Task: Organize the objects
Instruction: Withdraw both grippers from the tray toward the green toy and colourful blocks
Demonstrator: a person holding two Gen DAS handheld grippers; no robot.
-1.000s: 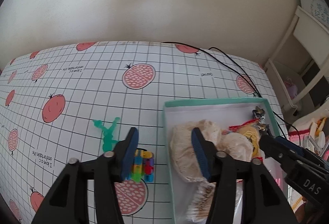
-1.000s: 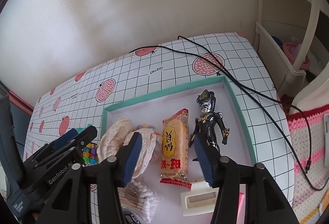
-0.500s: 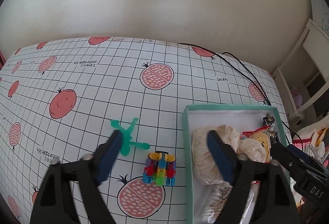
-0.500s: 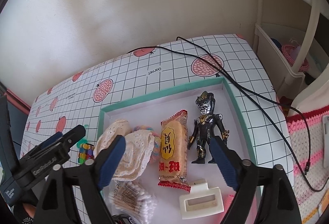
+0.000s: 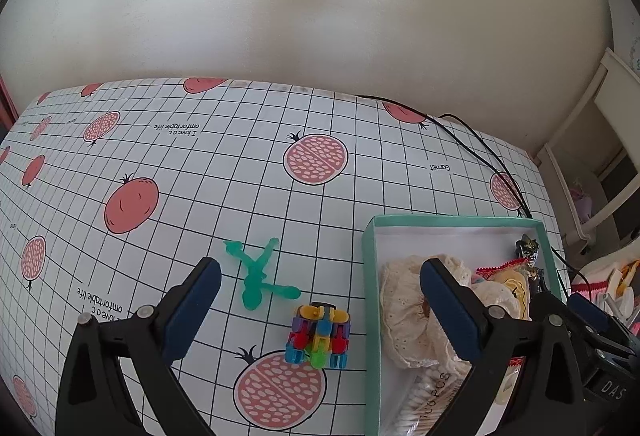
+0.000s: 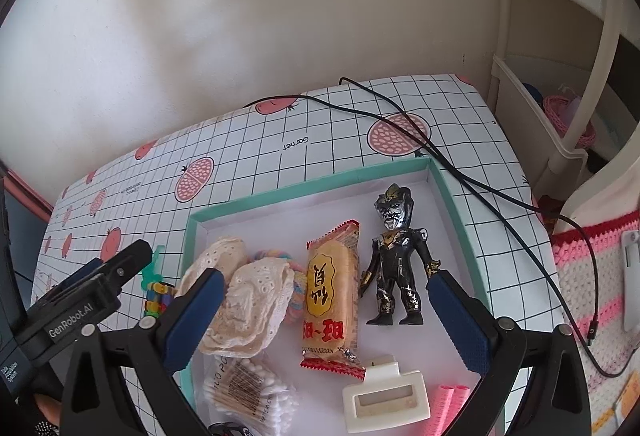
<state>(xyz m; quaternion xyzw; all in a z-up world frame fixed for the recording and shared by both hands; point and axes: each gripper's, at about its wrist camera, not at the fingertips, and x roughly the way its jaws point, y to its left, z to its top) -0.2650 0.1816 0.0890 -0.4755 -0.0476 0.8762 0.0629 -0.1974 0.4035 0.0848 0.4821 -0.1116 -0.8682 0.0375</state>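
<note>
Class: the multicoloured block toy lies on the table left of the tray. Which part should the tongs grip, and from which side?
Grip the multicoloured block toy across its left and right flanks, coming from above. It sits compact and squarish on the cloth, clear of the tray and green figure, and the open left tongs already straddle it.

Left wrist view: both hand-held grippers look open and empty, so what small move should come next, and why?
Probably lower the left hand-held gripper onto the multicoloured block toy. It lies on the tablecloth just outside the teal box, roughly between the open fingers, while most items already sit inside the box. The green plastic figure beside it also remains outside.
</note>
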